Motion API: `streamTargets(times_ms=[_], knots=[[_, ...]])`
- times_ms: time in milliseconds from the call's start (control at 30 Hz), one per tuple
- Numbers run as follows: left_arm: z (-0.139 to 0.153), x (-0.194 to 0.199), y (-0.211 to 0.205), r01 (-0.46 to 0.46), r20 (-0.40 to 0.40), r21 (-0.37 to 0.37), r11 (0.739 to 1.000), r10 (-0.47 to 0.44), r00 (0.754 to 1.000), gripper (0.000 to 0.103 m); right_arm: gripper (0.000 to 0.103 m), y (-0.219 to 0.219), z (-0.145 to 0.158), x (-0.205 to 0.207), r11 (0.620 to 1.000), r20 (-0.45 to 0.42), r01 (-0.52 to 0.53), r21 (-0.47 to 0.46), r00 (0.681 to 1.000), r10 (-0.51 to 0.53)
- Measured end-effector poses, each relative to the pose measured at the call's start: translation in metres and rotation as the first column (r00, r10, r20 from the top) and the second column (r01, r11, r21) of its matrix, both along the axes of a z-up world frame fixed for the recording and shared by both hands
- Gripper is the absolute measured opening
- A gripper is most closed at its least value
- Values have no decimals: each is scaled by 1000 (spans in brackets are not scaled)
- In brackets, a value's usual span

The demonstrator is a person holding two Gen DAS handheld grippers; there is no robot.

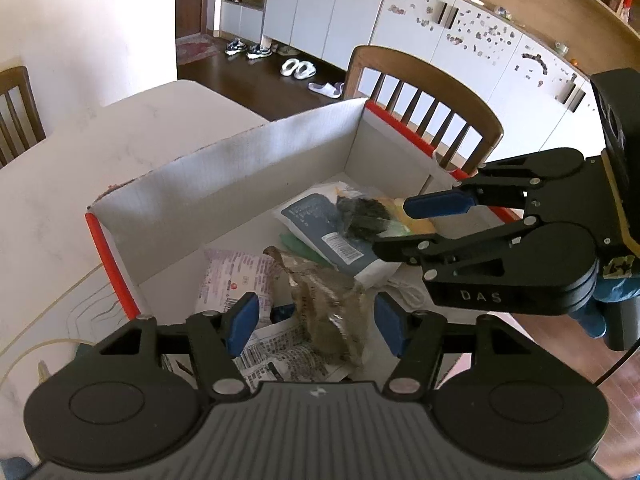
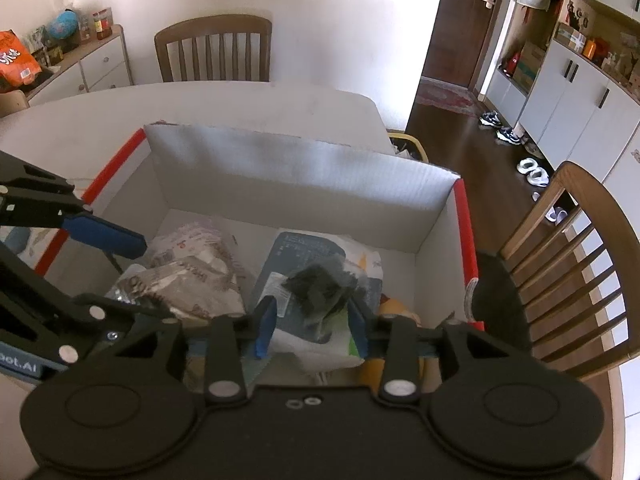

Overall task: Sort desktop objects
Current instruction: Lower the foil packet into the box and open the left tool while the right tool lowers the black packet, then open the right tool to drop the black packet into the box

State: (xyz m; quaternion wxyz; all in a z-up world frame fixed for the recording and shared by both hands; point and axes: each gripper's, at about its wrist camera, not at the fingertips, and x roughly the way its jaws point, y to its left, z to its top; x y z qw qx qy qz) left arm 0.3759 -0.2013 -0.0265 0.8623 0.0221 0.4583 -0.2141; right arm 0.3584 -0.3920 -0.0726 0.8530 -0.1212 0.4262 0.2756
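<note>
White table [image 1: 60, 184] carries red-edged white cardboard box [image 1: 224, 168]; left gripper [image 1: 316, 322] part-open around crinkled brown packet [image 1: 332, 300], right gripper [image 2: 312, 320] part-open around black bag [image 2: 320, 286].

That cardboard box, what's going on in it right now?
Both handheld grippers hang over the cardboard box on the table. The left gripper stands open above a crumpled brownish bag; the right gripper is open around a small black bundle lying on a dark blue packet. Neither is gripping anything.
</note>
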Motion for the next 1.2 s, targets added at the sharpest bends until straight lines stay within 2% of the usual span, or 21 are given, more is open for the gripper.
streamTargets(times_ms=[100,567,967,1033,1200], knots=[[5,-5,2,0,12,-4,1000,0,1000,62,48,-2,7,-6,1000,10,-1,10,1000,1],[34,-37,16,-10,80,-28,1000,12,997,62,49,-5,43,-38,999,53,-7,50,999,4],[48,-67,48,-46,123,-37,998,50,991,63,52,-2,64,-68,995,67,17,98,998,-23],[49,-71,54,-48,128,-39,998,53,990,74,55,-1,66,-74,994,67,20,103,997,-27],[52,-83,63,-49,138,-44,998,55,989,75,60,4,69,-86,994,69,33,102,997,-40]])
